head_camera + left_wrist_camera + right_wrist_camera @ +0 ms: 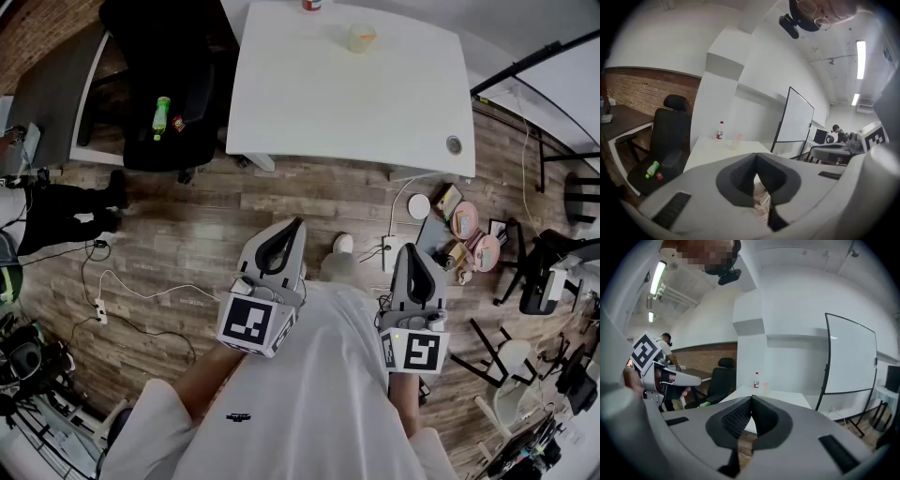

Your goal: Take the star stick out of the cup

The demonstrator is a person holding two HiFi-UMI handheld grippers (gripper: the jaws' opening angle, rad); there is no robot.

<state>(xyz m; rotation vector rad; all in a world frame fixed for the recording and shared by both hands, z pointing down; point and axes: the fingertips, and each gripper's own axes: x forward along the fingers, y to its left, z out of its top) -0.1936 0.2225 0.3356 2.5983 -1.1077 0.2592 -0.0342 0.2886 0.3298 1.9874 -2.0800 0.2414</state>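
A clear cup (361, 38) with an orange stick in it stands at the far side of the white table (375, 103). It also shows small and far off as the cup (736, 142) in the left gripper view and the cup (765, 389) in the right gripper view. My left gripper (298, 225) and right gripper (413, 248) hang close to my body over the wooden floor, well short of the table. Both are shut with nothing between the jaws. The left gripper (756, 157) and right gripper (751, 399) point toward the table.
A red-capped bottle (311, 5) stands by the cup at the table's far edge. A black office chair (159, 84) with a green bottle (161, 114) on its seat stands left of the table. Cables (122, 291) and clutter (464, 230) lie on the floor. A whiteboard (794, 117) stands at the right.
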